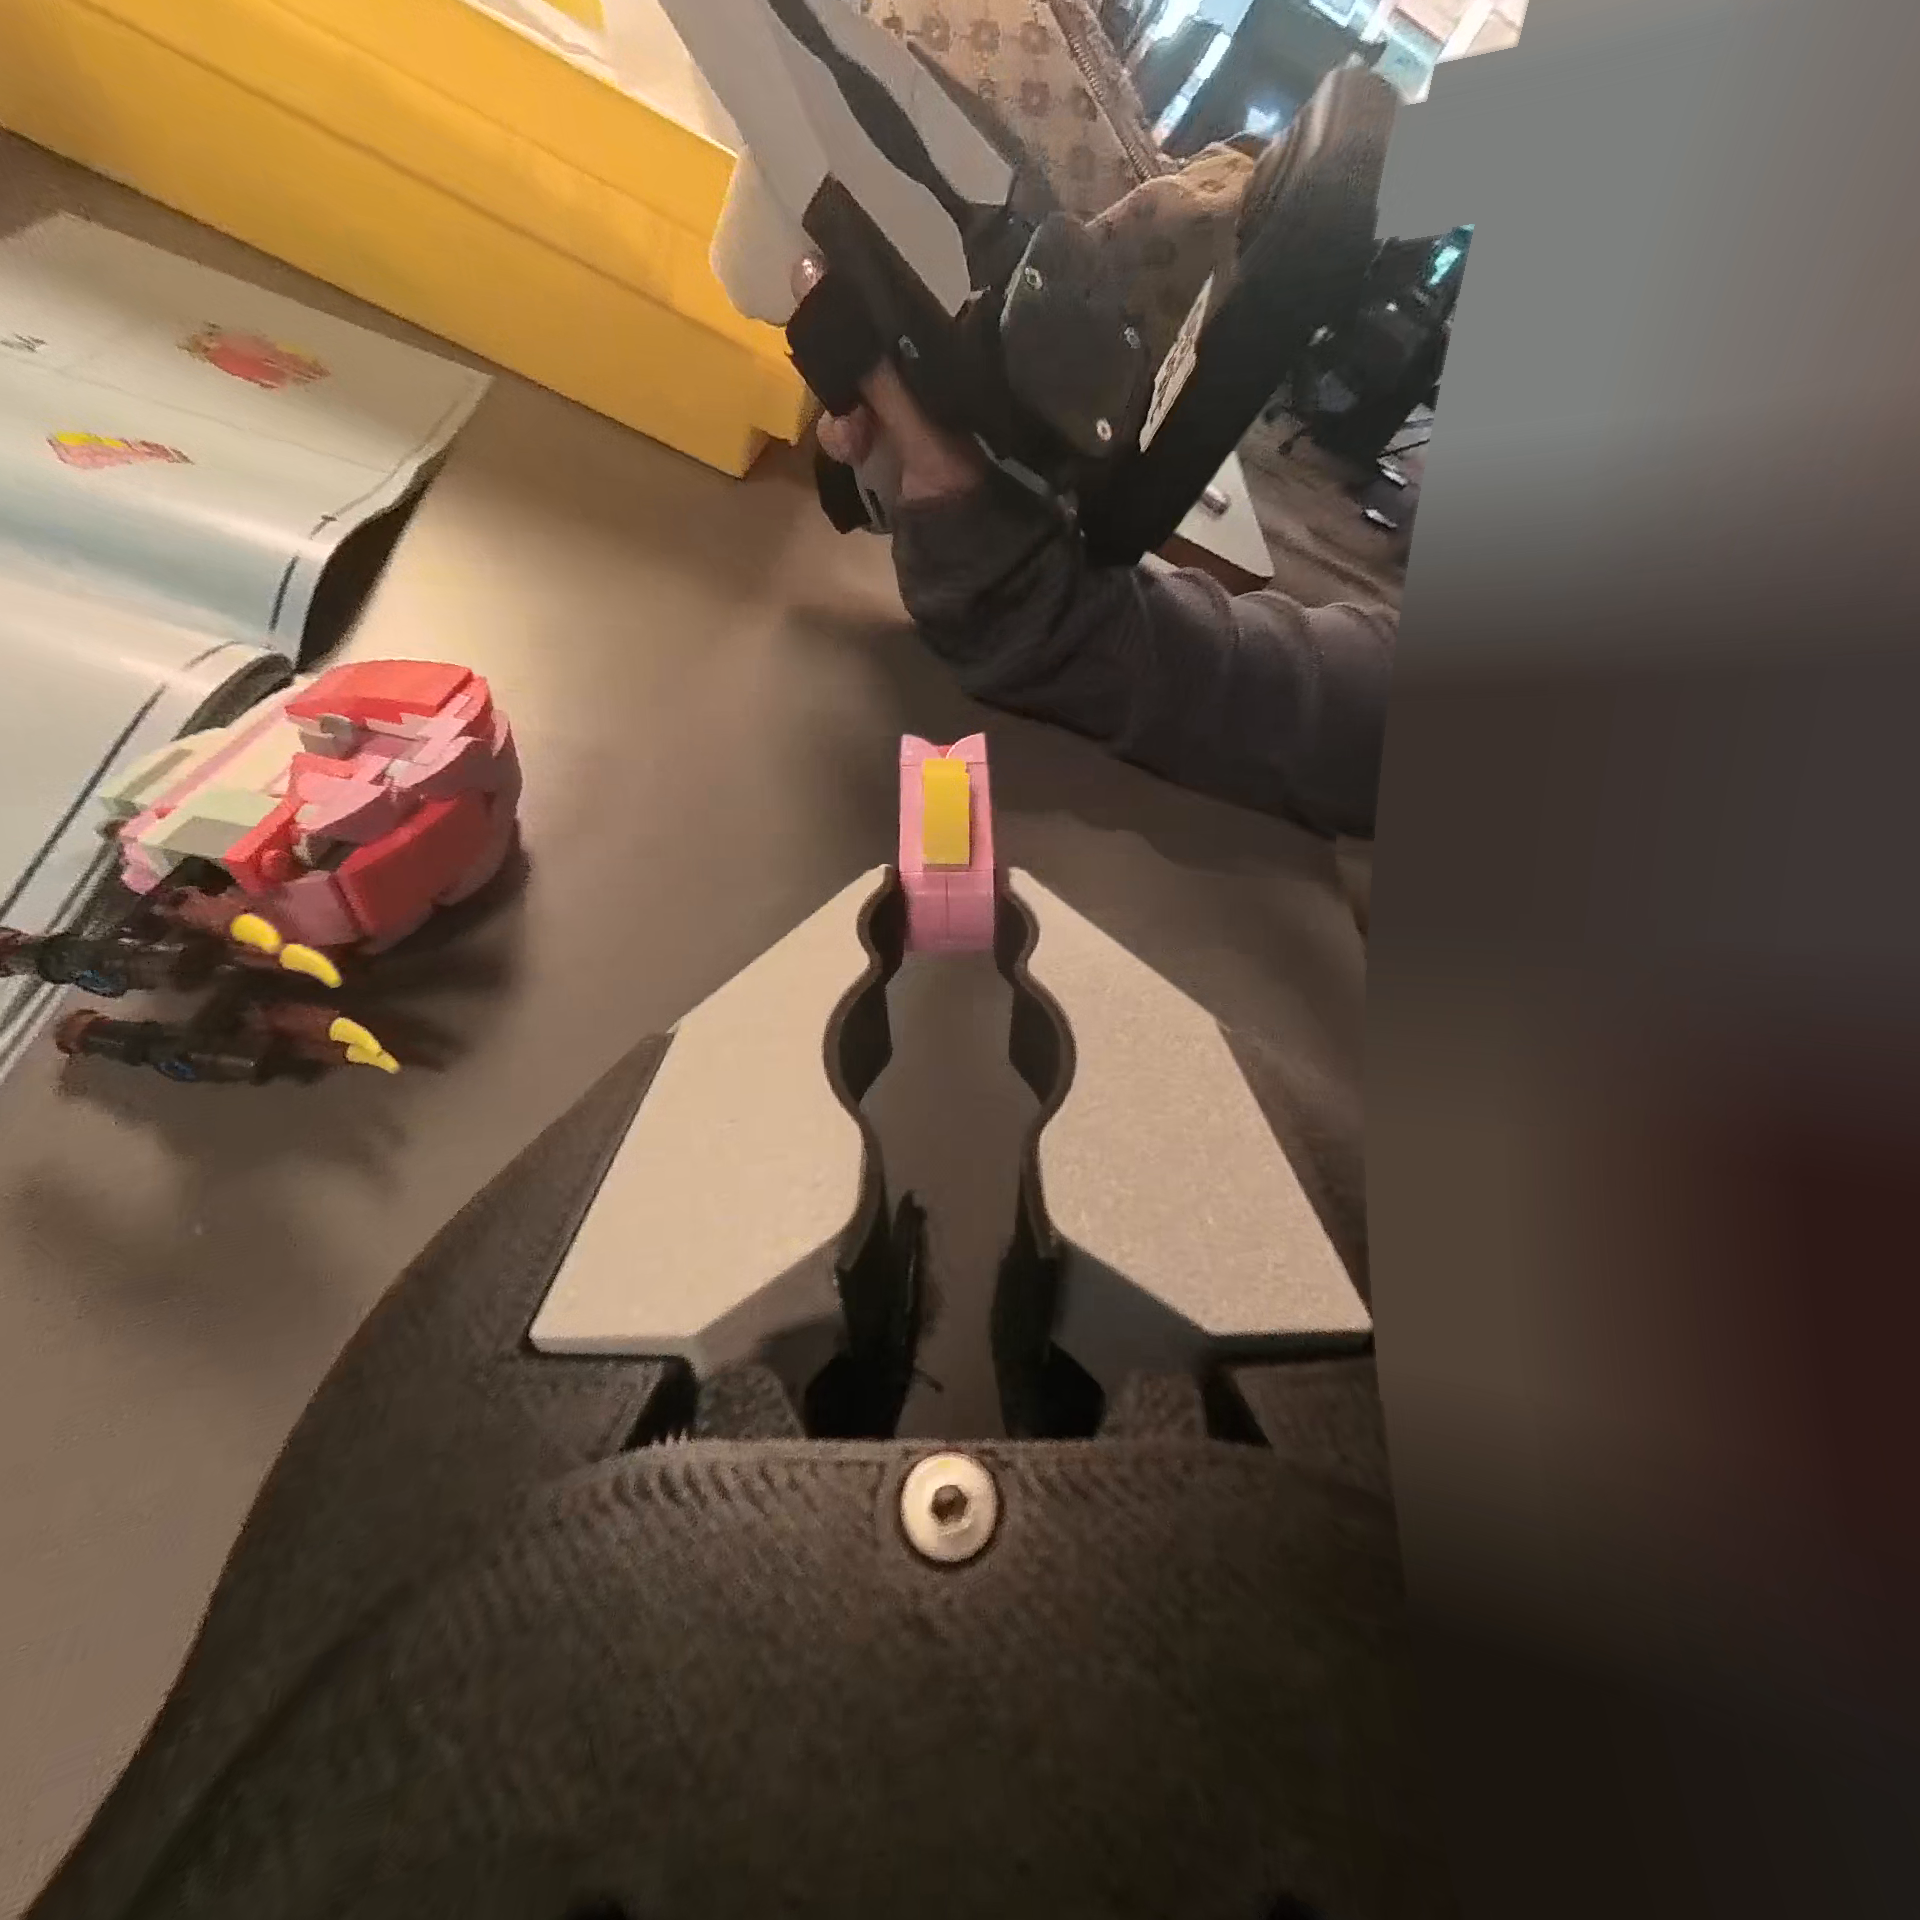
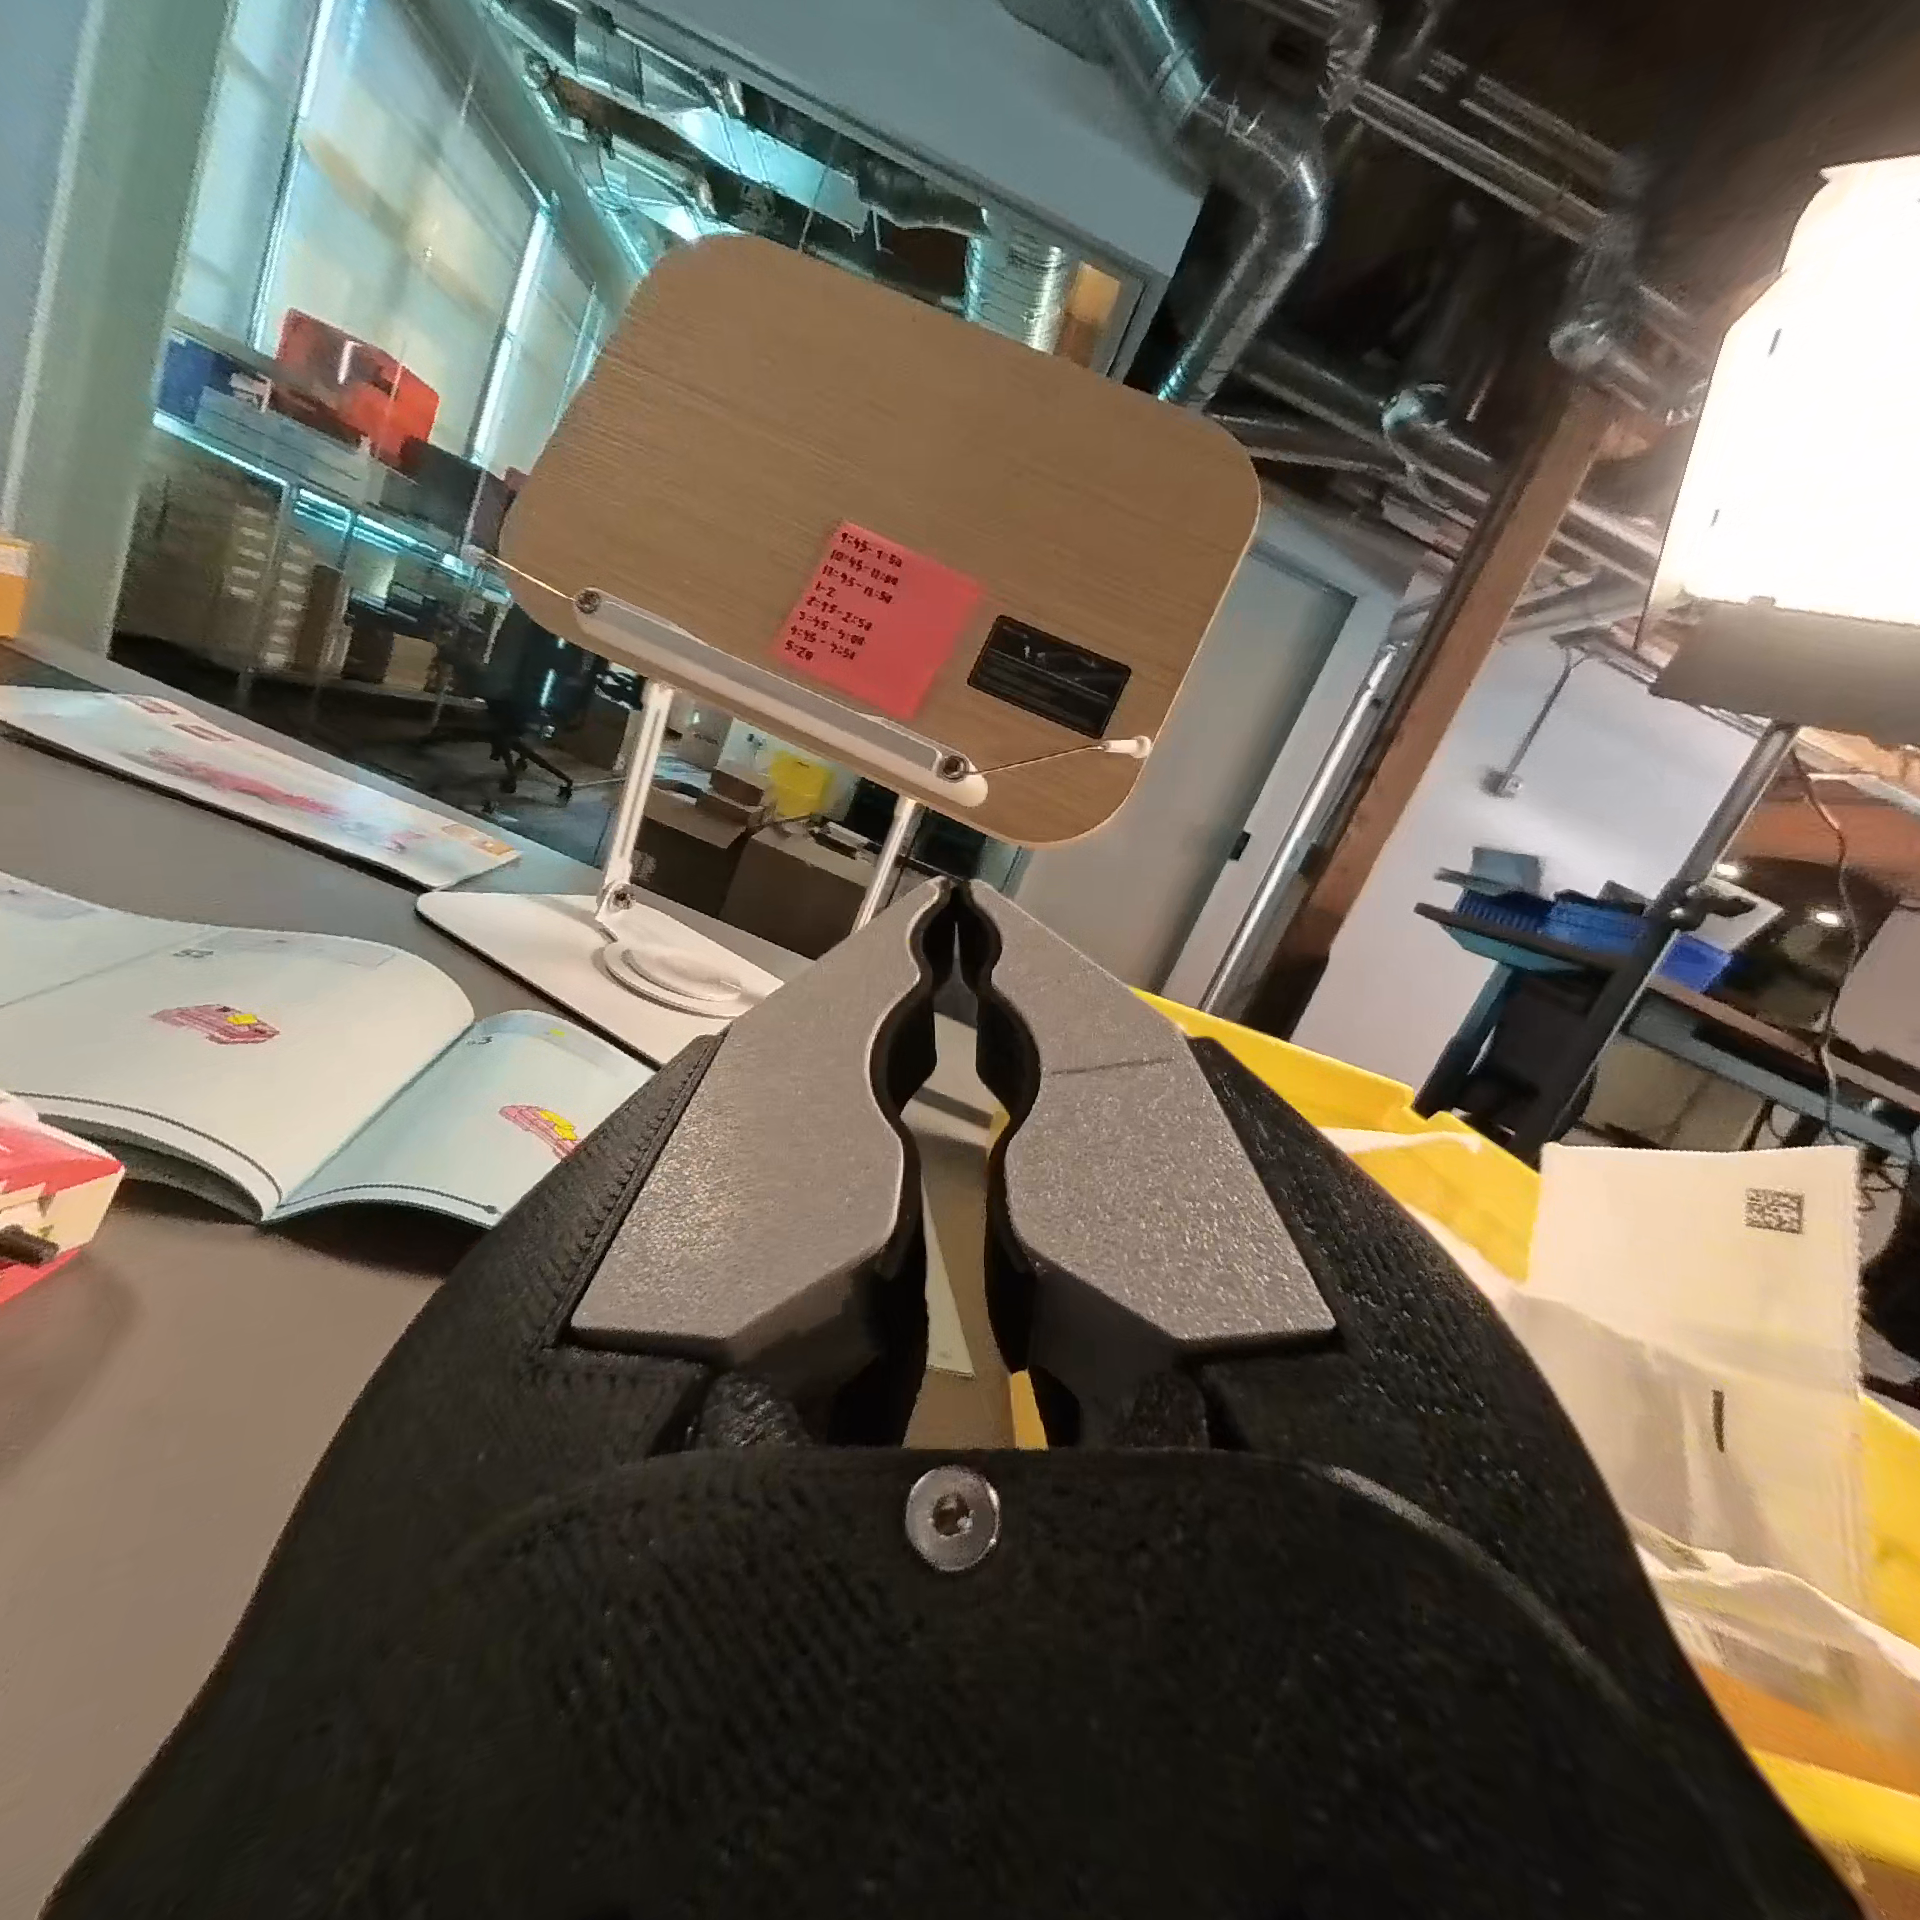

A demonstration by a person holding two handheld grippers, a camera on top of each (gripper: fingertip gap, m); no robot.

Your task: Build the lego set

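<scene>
My left gripper [image 1: 948,904] is shut on a small pink brick piece with a yellow tile on top [image 1: 948,831]; both fingertips press its sides and it stands out past them above the dark table [image 1: 623,644]. To its left lies a red and pink brick model [image 1: 353,810] with dark brown legs and yellow claws [image 1: 301,961]. A corner of that model shows in the right wrist view [image 2: 47,1195]. My right gripper [image 2: 954,894] is shut with nothing between its tips, raised over a yellow bin [image 2: 1403,1132]. It also shows in the left wrist view [image 1: 862,270], held by a hand.
An open instruction booklet [image 2: 260,1049] lies on the table, also at left in the left wrist view [image 1: 156,436]. A wooden book stand [image 2: 883,582] on a white base stands behind. The yellow bin [image 1: 436,208] holds paper bags [image 2: 1714,1299]. A sleeved arm [image 1: 1143,644] rests on the table. Spacing between my two grippers at the tips: around 25 centimetres.
</scene>
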